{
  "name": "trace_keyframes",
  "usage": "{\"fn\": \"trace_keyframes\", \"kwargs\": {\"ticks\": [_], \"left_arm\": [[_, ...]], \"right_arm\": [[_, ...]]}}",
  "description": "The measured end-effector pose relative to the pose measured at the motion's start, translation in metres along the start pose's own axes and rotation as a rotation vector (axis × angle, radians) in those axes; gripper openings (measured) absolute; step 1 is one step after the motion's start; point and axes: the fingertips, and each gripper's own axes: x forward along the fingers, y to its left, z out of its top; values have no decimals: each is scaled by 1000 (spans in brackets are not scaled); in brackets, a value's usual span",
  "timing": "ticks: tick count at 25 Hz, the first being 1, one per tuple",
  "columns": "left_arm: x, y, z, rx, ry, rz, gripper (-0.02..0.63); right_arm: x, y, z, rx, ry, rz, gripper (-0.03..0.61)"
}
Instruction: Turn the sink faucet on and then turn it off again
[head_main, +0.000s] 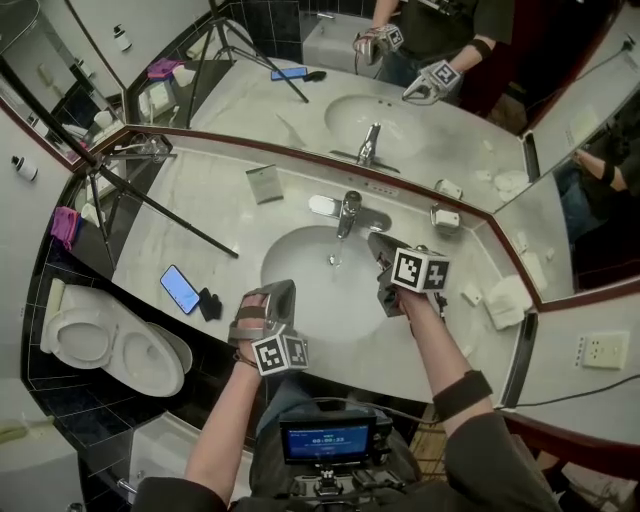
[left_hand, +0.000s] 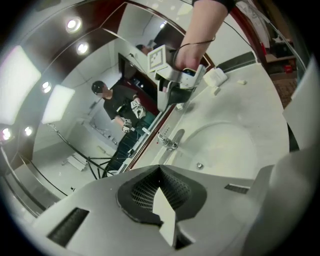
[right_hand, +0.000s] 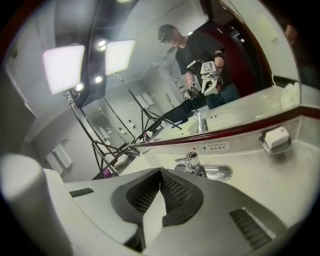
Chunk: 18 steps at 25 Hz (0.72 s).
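My right gripper (head_main: 379, 243), closed and empty, faces the faucet (head_main: 346, 218) just ahead; I'd nudge its lever (head_main: 352, 199) next. Left gripper (head_main: 283, 291) is closed too.

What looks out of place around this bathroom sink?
A black tripod has one leg planted on the counter, left of the faucet, odd gear for a bathroom. A phone lies close to the counter's front edge. Nothing looks spilled or broken.

Steep overhead; gripper views toward faucet (head_main: 349, 212)
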Motion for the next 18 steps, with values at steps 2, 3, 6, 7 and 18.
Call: {"fn": "trace_keyframes", "kwargs": {"ticks": [2, 3, 6, 7, 18], "left_arm": [[-1, 4, -1, -67, 2, -4, 0], [-2, 5, -1, -98, 4, -5, 0], [-4, 10, -2, -152, 9, -6, 0], [-5, 11, -2, -158, 10, -6, 0], [-15, 8, -5, -185, 19, -21, 0]], "right_arm": [[-16, 3, -6, -80, -8, -20, 17], [-24, 4, -9, -109, -13, -29, 17], [-45, 1, -19, -157, -22, -54, 17], [-52, 0, -22, -163, -25, -63, 17], [-132, -51, -63, -180, -76, -282, 17]]}}
